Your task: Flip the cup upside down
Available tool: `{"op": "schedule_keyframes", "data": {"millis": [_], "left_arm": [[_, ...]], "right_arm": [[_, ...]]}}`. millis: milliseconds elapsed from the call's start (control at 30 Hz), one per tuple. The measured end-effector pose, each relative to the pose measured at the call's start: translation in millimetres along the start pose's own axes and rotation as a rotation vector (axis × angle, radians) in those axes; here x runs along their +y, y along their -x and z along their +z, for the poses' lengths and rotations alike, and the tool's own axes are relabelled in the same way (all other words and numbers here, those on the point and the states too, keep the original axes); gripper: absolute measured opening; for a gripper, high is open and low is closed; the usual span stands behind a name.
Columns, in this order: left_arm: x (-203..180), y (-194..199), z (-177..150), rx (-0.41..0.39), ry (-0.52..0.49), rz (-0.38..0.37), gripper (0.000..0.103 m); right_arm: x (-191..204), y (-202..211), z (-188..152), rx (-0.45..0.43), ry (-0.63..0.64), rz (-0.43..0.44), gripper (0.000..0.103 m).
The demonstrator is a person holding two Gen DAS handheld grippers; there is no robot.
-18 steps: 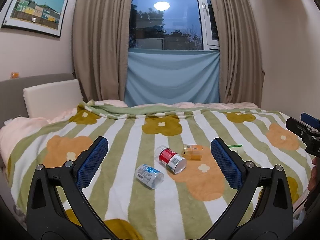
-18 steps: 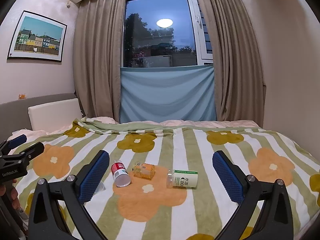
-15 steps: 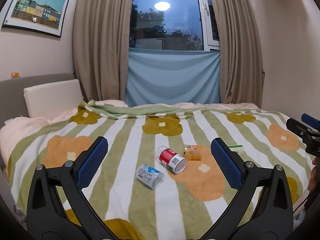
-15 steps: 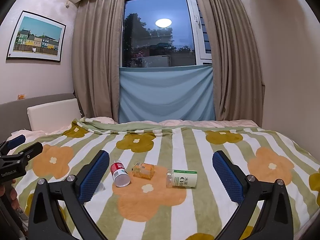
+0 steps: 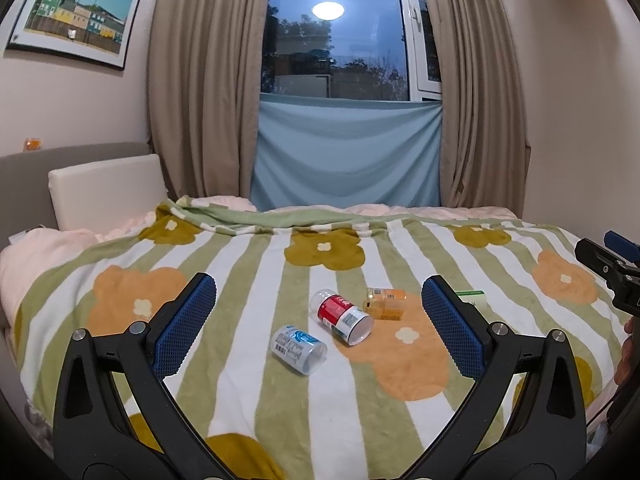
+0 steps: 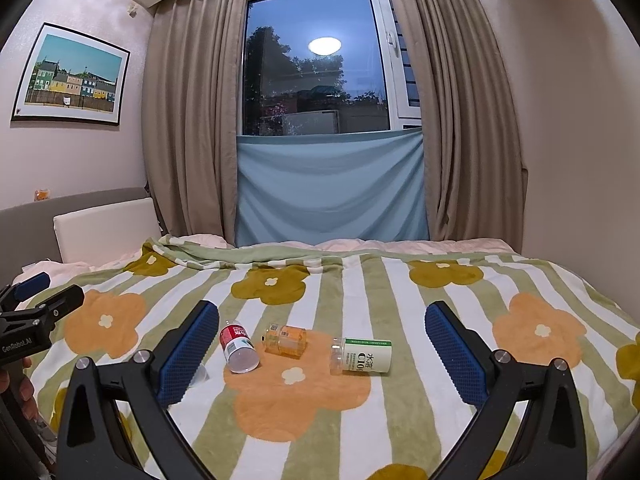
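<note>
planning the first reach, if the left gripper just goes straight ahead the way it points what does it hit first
Probably the red-labelled cup, lying on its side on the blanket near the middle between the open left gripper fingers. The blue-labelled cup lies nearer but lower, so depth is uncertain.

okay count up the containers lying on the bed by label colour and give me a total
Blue-labelled container: 1
Red-labelled container: 1
Orange container: 1
Green-and-white-labelled container: 1
Total: 4, all lying on their sides on the blanket.
</note>
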State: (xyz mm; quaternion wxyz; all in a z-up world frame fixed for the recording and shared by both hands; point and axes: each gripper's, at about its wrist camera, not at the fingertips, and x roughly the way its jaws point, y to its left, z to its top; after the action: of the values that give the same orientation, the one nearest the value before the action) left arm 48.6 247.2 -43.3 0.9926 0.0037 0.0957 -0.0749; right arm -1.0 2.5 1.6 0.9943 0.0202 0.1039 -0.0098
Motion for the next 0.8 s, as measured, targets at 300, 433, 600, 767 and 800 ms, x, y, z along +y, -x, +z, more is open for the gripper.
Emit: {"op": "schedule_keyframes", "data": {"millis": [300, 433, 600, 767, 800], "left_arm": [[-1.3, -1.1, 3.6, -0.002, 0.004, 0.004, 0.103], [-0.7, 0.0, 4.2, -0.006, 0.006, 0.005, 0.103], [-0.8, 1.1, 5.2, -0.011, 0.007, 0.005, 0.103], [-1.1, 1.2, 5.1, -0.011, 0.006, 0.006, 0.103], [-1.0, 1.1, 5.4, -0.012, 0.007, 0.006, 0.103]], "right_arm": [[-2.2, 1.0, 0.6, -0.004, 0.0, -0.005, 0.103], [-9.0, 3.3, 2.6, 0.001, -0.013, -0.024, 0.103], [-11.6, 5.3, 4.3, 0.003, -0.021, -0.034, 0.103], [-12.6, 5.2, 3.6, 0.005, -0.018, -0.032, 0.103], [-12.8, 5.5, 3.9, 0.006, -0.018, -0.031, 0.103]]}}
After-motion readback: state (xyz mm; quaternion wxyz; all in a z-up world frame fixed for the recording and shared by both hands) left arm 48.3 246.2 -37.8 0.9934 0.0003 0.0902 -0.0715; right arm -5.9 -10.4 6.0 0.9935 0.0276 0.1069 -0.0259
